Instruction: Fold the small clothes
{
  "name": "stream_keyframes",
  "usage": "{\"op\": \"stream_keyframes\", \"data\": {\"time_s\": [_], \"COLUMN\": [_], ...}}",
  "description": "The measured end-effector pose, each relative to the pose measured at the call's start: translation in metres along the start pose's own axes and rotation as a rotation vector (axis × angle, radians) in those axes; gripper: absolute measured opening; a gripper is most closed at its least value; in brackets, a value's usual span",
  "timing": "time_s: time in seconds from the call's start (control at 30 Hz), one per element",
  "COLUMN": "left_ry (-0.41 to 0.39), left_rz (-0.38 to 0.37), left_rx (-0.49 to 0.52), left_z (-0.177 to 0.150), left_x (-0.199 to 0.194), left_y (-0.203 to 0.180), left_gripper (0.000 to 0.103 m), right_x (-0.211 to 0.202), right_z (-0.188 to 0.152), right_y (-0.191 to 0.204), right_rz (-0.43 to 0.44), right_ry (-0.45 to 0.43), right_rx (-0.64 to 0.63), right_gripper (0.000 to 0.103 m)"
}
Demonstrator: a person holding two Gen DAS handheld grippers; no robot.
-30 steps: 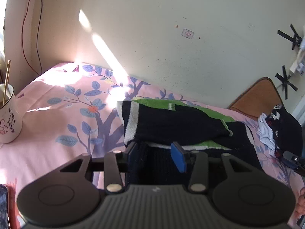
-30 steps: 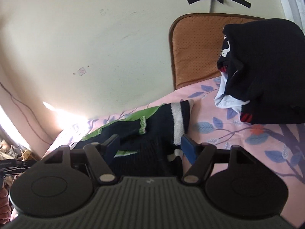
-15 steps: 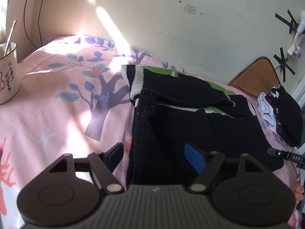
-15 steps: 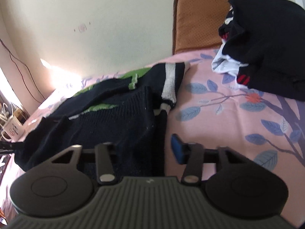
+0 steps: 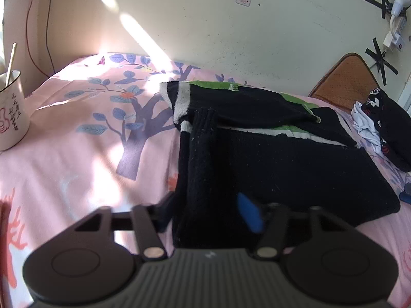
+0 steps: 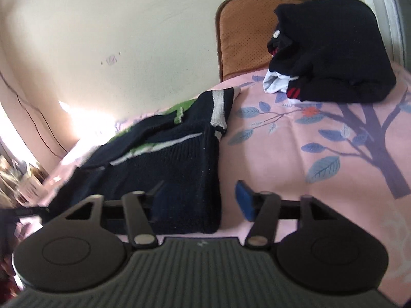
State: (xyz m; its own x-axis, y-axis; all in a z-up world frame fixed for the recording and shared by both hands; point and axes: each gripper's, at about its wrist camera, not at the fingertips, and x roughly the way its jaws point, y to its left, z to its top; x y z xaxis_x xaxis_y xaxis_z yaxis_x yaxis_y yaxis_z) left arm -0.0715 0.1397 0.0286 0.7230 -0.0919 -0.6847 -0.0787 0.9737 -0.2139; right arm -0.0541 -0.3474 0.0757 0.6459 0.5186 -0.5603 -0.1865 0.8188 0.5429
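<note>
Both cams ride low on their tools, angled down along the fingers, close over the bed. Left one sits at the black sweater's left edge, right one at its right edge. Both catch that sweater, the wall behind and the brown cushion.

Cream wall, sun streak; pink floral bedsheet.

A home bedroom. A pink floral bedsheet lies against a plain wall, with piled clothes and a mug on it.
</note>
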Motion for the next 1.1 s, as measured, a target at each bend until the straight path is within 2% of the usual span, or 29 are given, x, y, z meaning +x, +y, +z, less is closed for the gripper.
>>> {"op": "stream_keyframes", "data": {"time_s": [0.03, 0.13, 0.17, 0.2, 0.23, 0.3, 0.37, 0.4, 0.43, 0.5, 0.53, 0.57, 0.6, 0.67, 0.8, 0.9, 1.1], "left_ry": [-0.007, 0.029, 0.056, 0.078, 0.066, 0.055, 0.036, 0.023, 0.025, 0.048, 0.058, 0.066, 0.072, 0.067, 0.021, -0.011, -0.001], "left_rz": [-0.008, -0.103, -0.156, -0.204, -0.231, -0.258, -0.257, -0.244, -0.223, -0.152, -0.151, -0.151, -0.145, -0.139, -0.196, -0.203, -0.234], "left_rx": [-0.011, -0.083, -0.133, -0.180, -0.222, -0.289, -0.335, -0.350, -0.356, -0.376, -0.391, -0.399, -0.397, -0.383, -0.391, -0.386, -0.363], "left_z": [-0.003, -0.008, -0.010, -0.011, -0.011, -0.010, -0.007, -0.006, -0.005, -0.003, -0.001, 0.000, 0.001, 0.002, 0.004, 0.004, -0.023], "left_x": [-0.005, -0.012, -0.009, -0.005, -0.003, 0.002, 0.006, 0.008, 0.010, 0.017, 0.019, 0.019, 0.017, 0.011, -0.019, -0.042, -0.073], "left_y": [0.002, 0.013, 0.019, 0.024, 0.028, 0.032, 0.034, 0.035, 0.034, 0.035, 0.038, 0.038, 0.038, 0.036, 0.039, 0.044, 0.048], "left_gripper": [0.089, 0.089, 0.089, 0.090, 0.094, 0.094, 0.089, 0.074, 0.046, 0.018, 0.018, 0.017, 0.017, 0.016, 0.015, 0.014, 0.014], "right_x": [-0.004, -0.004, -0.001, 0.002, 0.004, 0.013, 0.029, 0.035, 0.040, 0.049, 0.053, 0.060, 0.064, 0.062, 0.029, 0.001, -0.033], "right_z": [0.003, 0.002, 0.000, -0.001, -0.001, 0.001, 0.001, 0.000, 0.001, 0.005, 0.006, 0.006, 0.005, 0.005, 0.012, 0.015, 0.003], "right_y": [-0.009, -0.027, -0.031, -0.034, -0.033, -0.029, -0.023, -0.018, -0.013, -0.006, -0.001, 0.001, 0.001, 0.006, 0.024, 0.037, 0.037], "right_rz": [0.031, 0.079, 0.092, 0.106, 0.117, 0.138, 0.164, 0.157, 0.154, 0.130, 0.111, 0.097, 0.099, 0.091, 0.125, 0.149, 0.167], "right_ry": [0.026, 0.128, 0.165, 0.185, 0.185, 0.192, 0.194, 0.186, 0.175, 0.165, 0.169, 0.193, 0.217, 0.210, 0.147, 0.124, 0.144], "right_rx": [0.069, 0.217, 0.253, 0.274, 0.286, 0.308, 0.304, 0.289, 0.268, 0.245, 0.238, 0.229, 0.238, 0.237, 0.147, 0.053, 0.023], "right_gripper": [0.069, 0.069, 0.069, 0.069, 0.069, 0.070, 0.070, 0.069, 0.069, 0.063, 0.050, 0.029, 0.027, 0.025, 0.022, 0.021, 0.021]}}
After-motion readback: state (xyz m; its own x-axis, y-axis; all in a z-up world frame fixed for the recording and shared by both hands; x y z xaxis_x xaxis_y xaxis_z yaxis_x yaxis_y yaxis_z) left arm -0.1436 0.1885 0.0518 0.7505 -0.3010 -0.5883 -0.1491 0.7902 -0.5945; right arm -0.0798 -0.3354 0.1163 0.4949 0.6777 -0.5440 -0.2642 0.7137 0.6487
